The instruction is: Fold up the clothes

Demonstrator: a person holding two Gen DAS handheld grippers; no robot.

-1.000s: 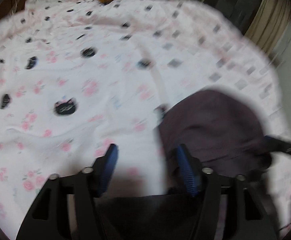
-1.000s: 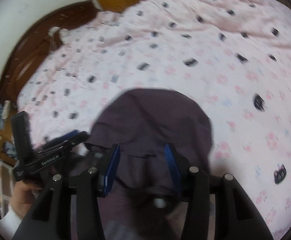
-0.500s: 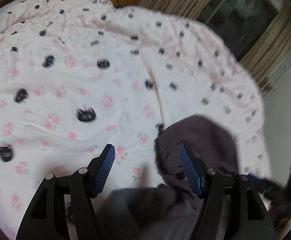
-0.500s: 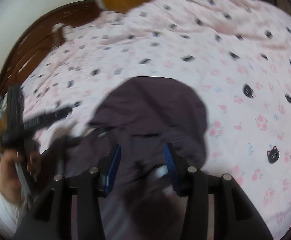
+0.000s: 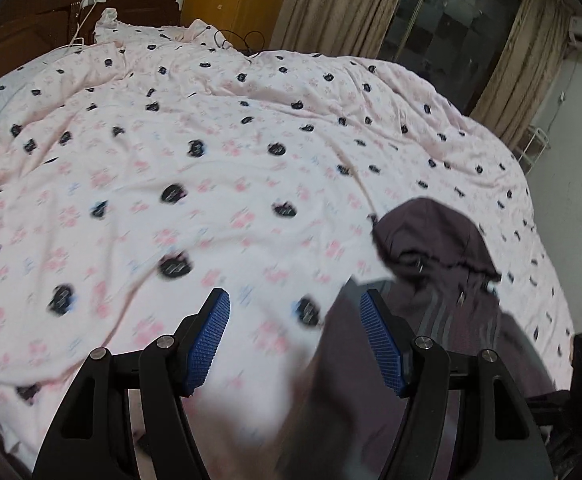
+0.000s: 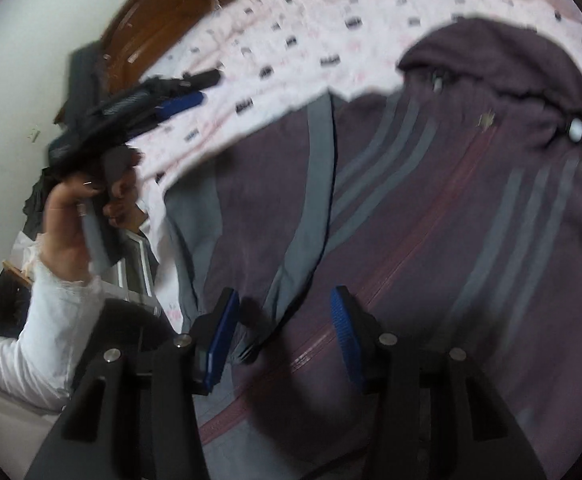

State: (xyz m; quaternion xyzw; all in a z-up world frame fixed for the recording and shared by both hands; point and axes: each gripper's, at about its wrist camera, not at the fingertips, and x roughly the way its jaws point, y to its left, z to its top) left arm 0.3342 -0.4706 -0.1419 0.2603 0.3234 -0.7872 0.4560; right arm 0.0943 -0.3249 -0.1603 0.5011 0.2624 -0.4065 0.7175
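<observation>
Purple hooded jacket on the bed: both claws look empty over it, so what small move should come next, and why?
Probably lower the right claw onto the sleeve edge just below it and pinch. The purple hooded jacket lies front up and unfolded on the pink bedsheet, zipper closed, and nothing sits between the pads. The left claw hangs open over the sheet beside the jacket.

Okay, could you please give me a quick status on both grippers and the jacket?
Left gripper open, nothing held. Right gripper open above the purple jacket. Jacket spread face up, zipped, on the pink bedspread. Nothing in the way.
</observation>
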